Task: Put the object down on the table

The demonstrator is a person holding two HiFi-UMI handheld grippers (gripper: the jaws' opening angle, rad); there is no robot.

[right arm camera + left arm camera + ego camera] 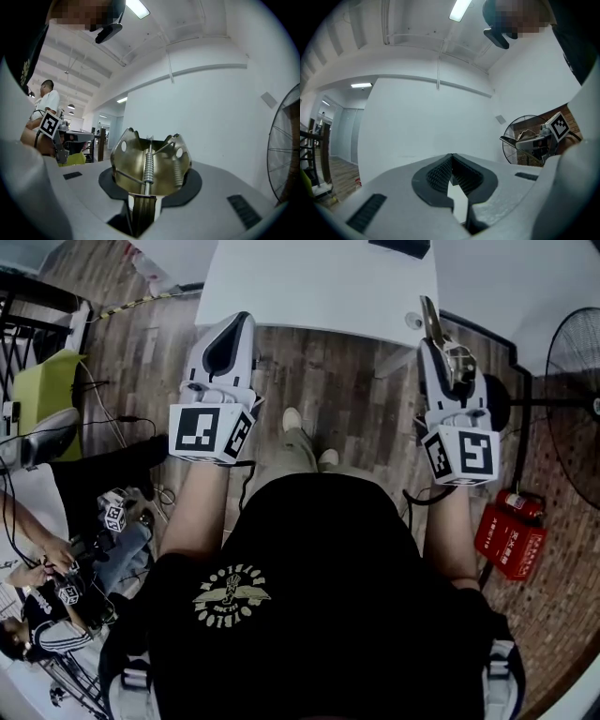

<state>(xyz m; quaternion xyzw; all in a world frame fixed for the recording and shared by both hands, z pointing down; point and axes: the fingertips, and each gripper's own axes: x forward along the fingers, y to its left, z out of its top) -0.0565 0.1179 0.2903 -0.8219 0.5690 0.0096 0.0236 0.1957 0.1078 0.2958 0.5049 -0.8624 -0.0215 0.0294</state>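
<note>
My right gripper (439, 345) is shut on a brass-coloured metal spring clip (452, 354). It holds the clip in the air, just short of the white table (319, 282). In the right gripper view the clip (150, 161) stands upright between the dark pads, its coil spring and two pierced wings facing me, and my right gripper (144, 199) clamps its lower end. My left gripper (236, 326) hangs level with the right one, near the table's front edge. Its jaws (451, 174) meet at the tips with nothing between them. Both grippers point up at a white wall.
A standing fan (574, 362) and red fire extinguishers (511, 532) are on the floor at the right. A yellow-green chair (42, 381) and cables lie at the left. A seated person (47, 615) with other grippers is at the lower left.
</note>
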